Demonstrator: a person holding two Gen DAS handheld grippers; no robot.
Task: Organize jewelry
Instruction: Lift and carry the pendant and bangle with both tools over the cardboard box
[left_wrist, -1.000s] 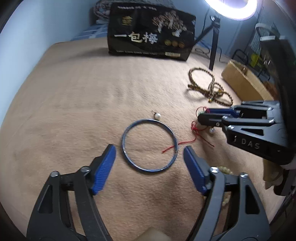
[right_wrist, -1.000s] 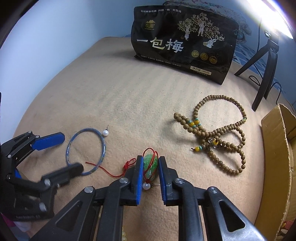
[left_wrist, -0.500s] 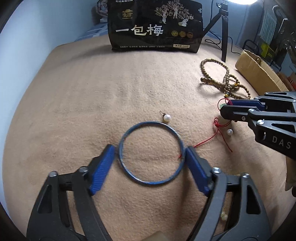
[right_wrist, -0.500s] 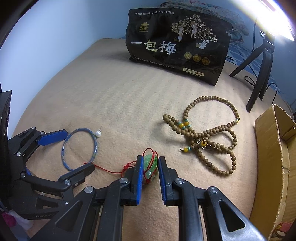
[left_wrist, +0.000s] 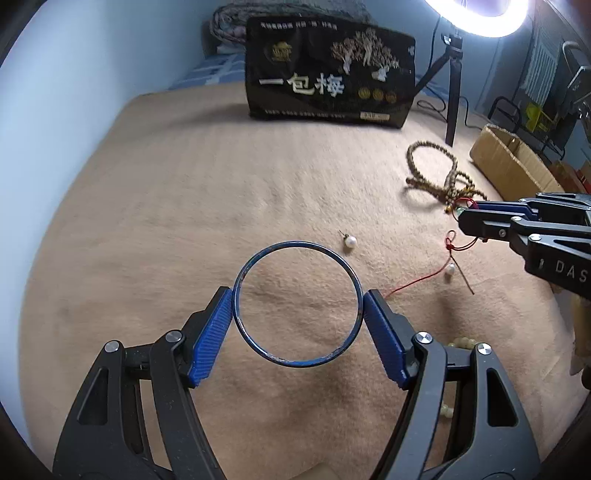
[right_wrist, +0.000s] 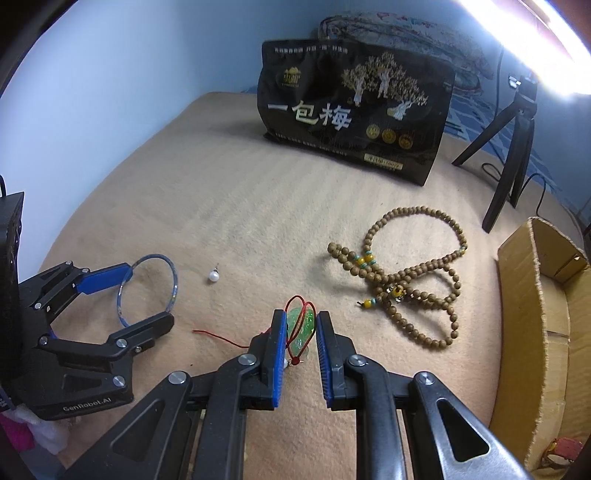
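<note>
My left gripper (left_wrist: 297, 310) is shut on a thin blue bangle (left_wrist: 243, 269), its blue pads against the ring's two sides, and holds it lifted and tilted off the beige blanket; it also shows in the right wrist view (right_wrist: 173, 275). My right gripper (right_wrist: 300, 326) is shut on a green pendant (right_wrist: 301, 325) with a red cord (right_wrist: 221, 338) that trails down to the left. A loose pearl earring (left_wrist: 349, 242) lies on the blanket (left_wrist: 184, 221). A brown bead necklace (right_wrist: 413, 273) lies to the right.
A black snack bag (right_wrist: 351, 110) stands at the back. A black tripod (right_wrist: 509, 155) stands at the back right. An open cardboard box (right_wrist: 535, 314) sits at the right edge. Pale beads (left_wrist: 461, 341) lie behind my left gripper's right finger.
My left gripper closed on the blue bangle and lifted it off the blanket. My right gripper rose with the green pendant, dragging the red cord away from the bangle.
</note>
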